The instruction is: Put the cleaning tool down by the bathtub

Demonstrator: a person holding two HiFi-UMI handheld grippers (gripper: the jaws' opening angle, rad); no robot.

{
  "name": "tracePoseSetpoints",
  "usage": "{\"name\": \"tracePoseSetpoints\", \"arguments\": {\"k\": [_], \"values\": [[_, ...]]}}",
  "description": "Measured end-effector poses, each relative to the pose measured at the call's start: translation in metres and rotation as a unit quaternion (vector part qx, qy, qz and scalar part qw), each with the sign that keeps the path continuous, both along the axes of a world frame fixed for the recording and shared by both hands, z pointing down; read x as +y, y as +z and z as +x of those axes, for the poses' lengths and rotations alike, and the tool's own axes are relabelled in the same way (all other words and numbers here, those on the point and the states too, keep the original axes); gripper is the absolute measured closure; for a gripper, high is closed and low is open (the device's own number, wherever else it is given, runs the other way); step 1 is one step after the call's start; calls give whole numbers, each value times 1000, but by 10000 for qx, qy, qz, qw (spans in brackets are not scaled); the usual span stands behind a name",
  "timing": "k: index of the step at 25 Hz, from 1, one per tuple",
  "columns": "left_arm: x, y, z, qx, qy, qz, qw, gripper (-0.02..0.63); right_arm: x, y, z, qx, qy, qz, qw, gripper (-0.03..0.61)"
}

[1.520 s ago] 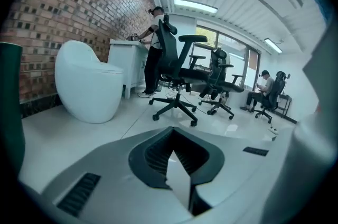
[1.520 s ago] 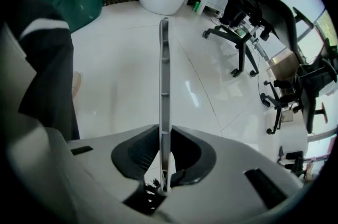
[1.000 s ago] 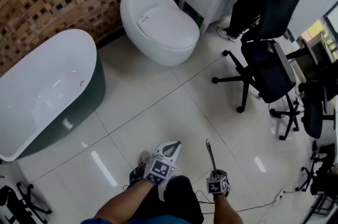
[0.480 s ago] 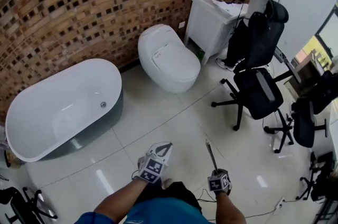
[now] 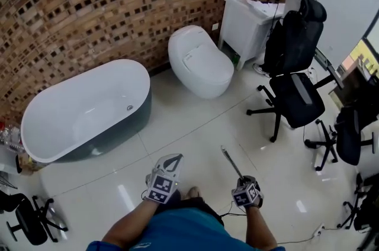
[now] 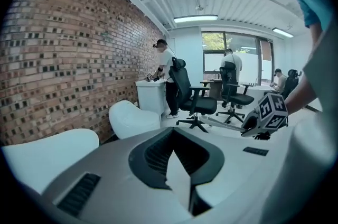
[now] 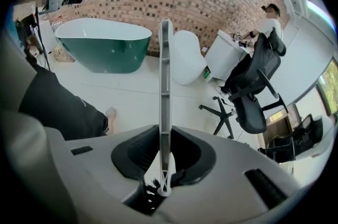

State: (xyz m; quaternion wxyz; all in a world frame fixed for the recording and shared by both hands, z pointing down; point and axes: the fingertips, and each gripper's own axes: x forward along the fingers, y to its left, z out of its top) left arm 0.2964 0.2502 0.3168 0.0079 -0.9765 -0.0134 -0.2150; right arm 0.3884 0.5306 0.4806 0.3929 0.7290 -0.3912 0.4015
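Observation:
The white bathtub (image 5: 83,113) with a dark green outside stands by the brick wall at the left, well ahead of both grippers. My right gripper (image 5: 241,180) is shut on the cleaning tool (image 5: 231,162), whose thin grey handle points forward and a little left. In the right gripper view that handle (image 7: 165,75) runs up between the jaws of my right gripper (image 7: 165,130), with black bristles at its near end, and the bathtub (image 7: 103,46) lies beyond. My left gripper (image 5: 172,160) is held beside it, shut and holding nothing. The left gripper (image 6: 171,133) looks toward the toilet.
A white toilet (image 5: 201,63) sits right of the tub. A person stands at a white vanity (image 5: 251,19) in the far corner. Black office chairs (image 5: 296,96) crowd the right side. Glossy white tiled floor (image 5: 177,125) lies between me and the tub.
The head view has swung up and left, so the whole bathtub and more brick wall show. Both grippers have shifted slightly left. The tool stays gripped, its handle now leaning left.

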Motion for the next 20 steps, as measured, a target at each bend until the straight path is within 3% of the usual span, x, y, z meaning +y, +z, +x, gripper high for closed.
{"name": "tracePoseSetpoints", "arguments": {"k": [4,8,12,16,20], "values": [[-24,0,-31,29,-473,-7,9989,612,-36,-25,-20,165,-410,124,9989,503],[-47,-10,-60,302,-533,-74,9981,612,-71,-42,-39,517,-776,86,9956,503],[-105,-32,-104,541,-847,-7,9949,612,-135,-78,-73,558,-1117,212,9919,503],[-179,-33,-171,624,-1561,-4,9858,612,-219,-87,-112,788,-1928,222,9778,503],[-232,-28,-253,654,-2252,-26,9721,612,-303,-93,-166,926,-2795,249,9554,503]]}}
